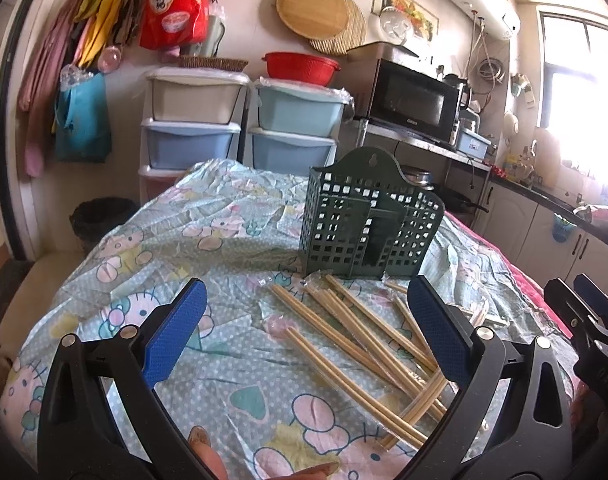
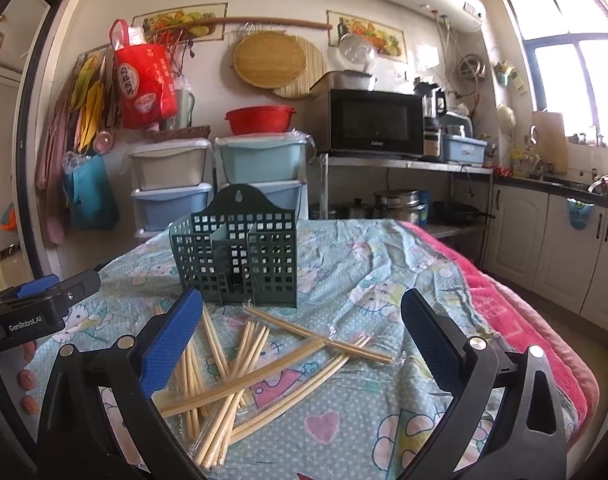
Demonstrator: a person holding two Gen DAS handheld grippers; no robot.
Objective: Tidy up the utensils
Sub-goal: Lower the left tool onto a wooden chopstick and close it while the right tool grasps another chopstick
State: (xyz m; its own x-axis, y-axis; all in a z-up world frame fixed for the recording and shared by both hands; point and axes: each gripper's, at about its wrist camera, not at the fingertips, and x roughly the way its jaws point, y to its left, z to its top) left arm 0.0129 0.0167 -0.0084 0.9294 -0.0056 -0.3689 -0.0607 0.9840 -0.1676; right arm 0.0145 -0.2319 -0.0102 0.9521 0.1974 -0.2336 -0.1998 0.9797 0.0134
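Observation:
A dark green slotted utensil holder [image 1: 367, 224] stands upright on the cloth-covered table [image 1: 152, 240]; it also shows in the right wrist view [image 2: 240, 256]. Several wooden chopsticks in clear wrappers [image 1: 355, 336] lie scattered in front of it, also seen in the right wrist view [image 2: 244, 364]. My left gripper [image 1: 304, 320] is open and empty, hovering above the chopsticks. My right gripper [image 2: 300, 328] is open and empty, above the same pile. The right gripper shows at the left view's right edge [image 1: 587, 312]; the left gripper shows at the right view's left edge [image 2: 44, 296].
Stacked plastic drawers [image 2: 216, 176] stand behind the table, with a microwave [image 2: 371, 124] on a metal shelf to the right. A pink blanket edge [image 2: 515, 320] runs along the table's right side. Kitchen counter and cabinets [image 2: 563, 232] lie far right.

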